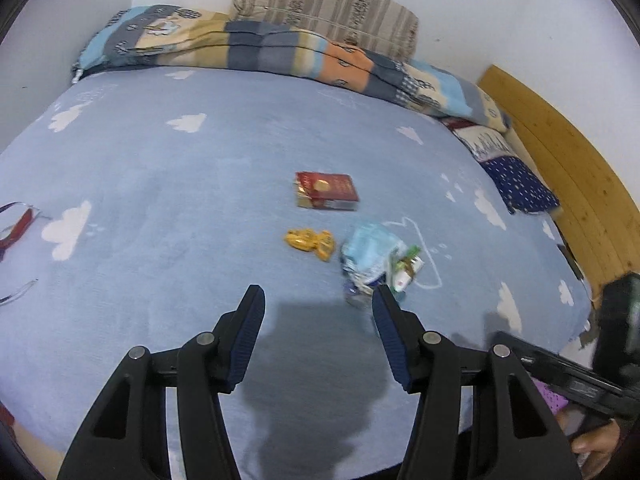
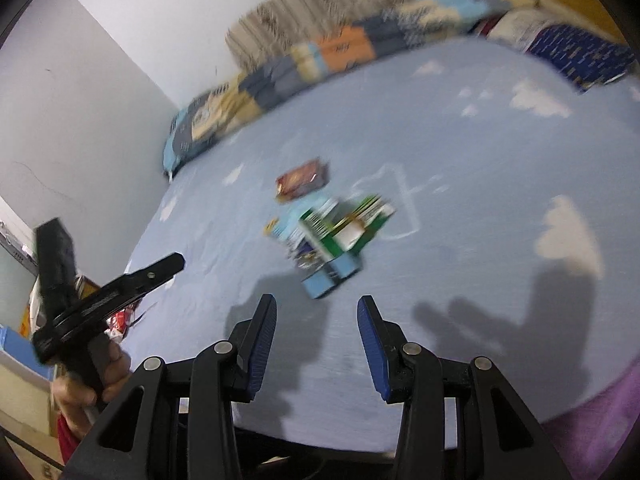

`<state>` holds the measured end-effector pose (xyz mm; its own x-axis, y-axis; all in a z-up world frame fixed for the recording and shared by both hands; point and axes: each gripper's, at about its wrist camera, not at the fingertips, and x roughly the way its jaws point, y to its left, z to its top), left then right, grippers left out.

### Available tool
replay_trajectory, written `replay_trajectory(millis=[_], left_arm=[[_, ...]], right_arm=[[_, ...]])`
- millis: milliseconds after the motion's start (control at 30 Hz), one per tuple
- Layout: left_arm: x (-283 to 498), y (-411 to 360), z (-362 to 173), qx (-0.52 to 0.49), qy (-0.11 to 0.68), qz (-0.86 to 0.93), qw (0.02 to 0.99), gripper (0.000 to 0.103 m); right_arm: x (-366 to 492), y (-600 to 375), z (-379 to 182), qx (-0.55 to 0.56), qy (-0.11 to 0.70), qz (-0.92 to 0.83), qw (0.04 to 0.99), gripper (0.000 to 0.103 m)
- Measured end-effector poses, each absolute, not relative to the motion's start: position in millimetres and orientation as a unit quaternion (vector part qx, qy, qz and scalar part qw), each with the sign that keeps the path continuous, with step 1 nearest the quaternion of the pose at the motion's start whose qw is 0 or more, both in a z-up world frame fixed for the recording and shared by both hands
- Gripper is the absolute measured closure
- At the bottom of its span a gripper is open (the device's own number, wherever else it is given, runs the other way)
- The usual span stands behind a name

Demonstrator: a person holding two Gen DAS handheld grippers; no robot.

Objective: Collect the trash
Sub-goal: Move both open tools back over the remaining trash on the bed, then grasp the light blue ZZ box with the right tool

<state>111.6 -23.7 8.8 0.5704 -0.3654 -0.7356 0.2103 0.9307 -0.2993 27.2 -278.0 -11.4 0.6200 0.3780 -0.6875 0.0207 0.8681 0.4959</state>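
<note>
You're holding both claws over the near edge of the bed (image 1: 200, 184), pointing down at the blue cloud sheet. Left claw (image 1: 318, 304): jaws standing apart, nothing btwn them. Right claw (image 2: 317, 312): same, released, empty.

Trash is sitting mid-bed, all w/in a small cluster. Taking the red box (image 1: 326, 191) as landmark: the yellow wrapper (image 1: 310, 242) is lying just nearer you than it, apart from it; the blue packet (image 1: 368, 258) is lying nearer and to the right, w/ a green-white carton (image 1: 408, 268) touching its right side. Right view is blurring, so the carton's print isn't readable. Your left hand (image 2: 86, 384) is gripping the left claw's handle.
</note>
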Motion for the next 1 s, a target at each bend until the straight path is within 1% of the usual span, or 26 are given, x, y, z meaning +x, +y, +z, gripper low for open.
replay_trajectory(millis=[267,467,500,567,633,700,733,800,1000], left_arm=[[122.2,-2.4,9.6,-0.116,0.433,-0.147,0.882,0.048],[140.2,-4.2,5.0,-0.126,0.449,-0.142,0.873,0.048],[146.7,-6.8,1.8,-0.128,0.456,-0.142,0.869,0.048],[159.5,-12.6,-6.4,-0.134,0.475,-0.147,0.857,0.048],[174.6,-20.2,-17.6,-0.142,0.498,-0.155,0.842,0.048],[190.8,-27.2,-31.6,-0.154,0.518,-0.156,0.827,0.048],[197.6,-29.6,-37.6,-0.158,0.525,-0.154,0.822,0.048],[214.5,-35.9,-49.0,-0.162,0.534,-0.154,0.815,0.048],[253.2,-56.2,-64.2,-0.129,0.521,-0.152,0.830,0.048]], right_arm=[[115.4,-247.0,-77.3,0.278,0.504,0.054,0.816,0.059],[141.4,-249.4,-115.5,0.312,0.536,0.029,0.784,0.059],[142.1,-249.3,-116.1,0.311,0.536,0.031,0.784,0.060],[142.4,-252.1,-112.4,0.302,0.531,0.034,0.791,0.067],[138.1,-256.3,-105.7,0.293,0.525,0.033,0.798,0.080],[130.7,-259.0,-92.7,0.273,0.512,0.025,0.814,0.086],[125.0,-261.8,-84.2,0.264,0.500,0.022,0.825,0.086],[116.9,-269.8,-73.4,0.272,0.480,0.020,0.834,0.092],[110.5,-294.6,-67.8,0.310,0.463,0.024,0.830,0.092]])
